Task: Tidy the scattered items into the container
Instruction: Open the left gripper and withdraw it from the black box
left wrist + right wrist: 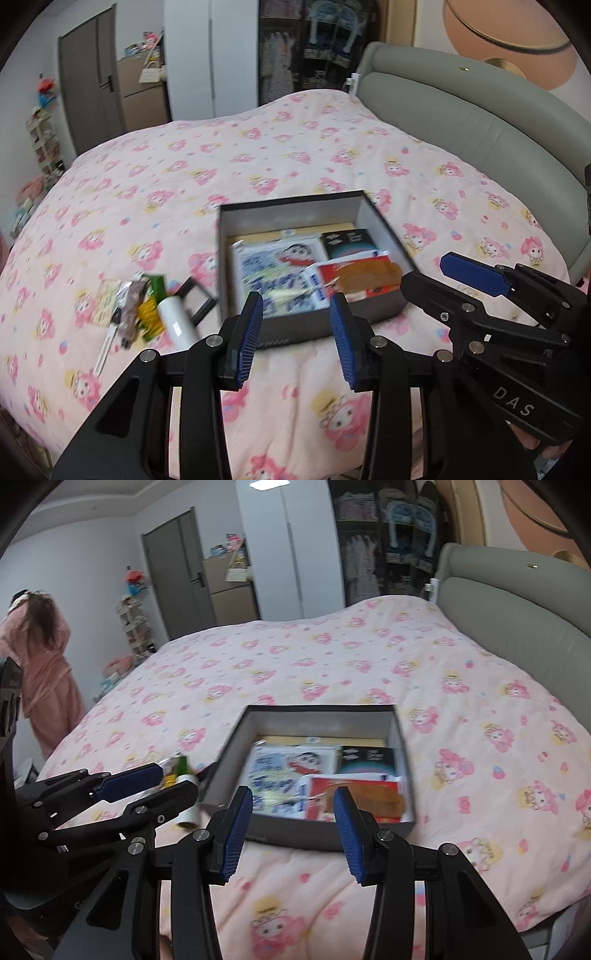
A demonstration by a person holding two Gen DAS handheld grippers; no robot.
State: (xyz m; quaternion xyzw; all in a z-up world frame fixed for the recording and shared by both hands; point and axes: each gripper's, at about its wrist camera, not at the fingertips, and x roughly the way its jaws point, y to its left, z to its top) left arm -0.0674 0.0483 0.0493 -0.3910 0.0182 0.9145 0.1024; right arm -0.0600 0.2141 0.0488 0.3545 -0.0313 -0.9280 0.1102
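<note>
Leftovers (144, 310), packets and a white roll, lie on the quilt just left of the box (295, 334); left gripper (297, 338) and right gripper (291, 830) hover spread and empty, mid-tidy, left should reach next

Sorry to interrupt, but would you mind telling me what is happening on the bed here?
A person is tidying loose items into a dark box on the pink bedspread. Both the left gripper and the right gripper hover before it, jaws open and empty. A comb and packets are already inside; a white tube and wrappers remain outside.
</note>
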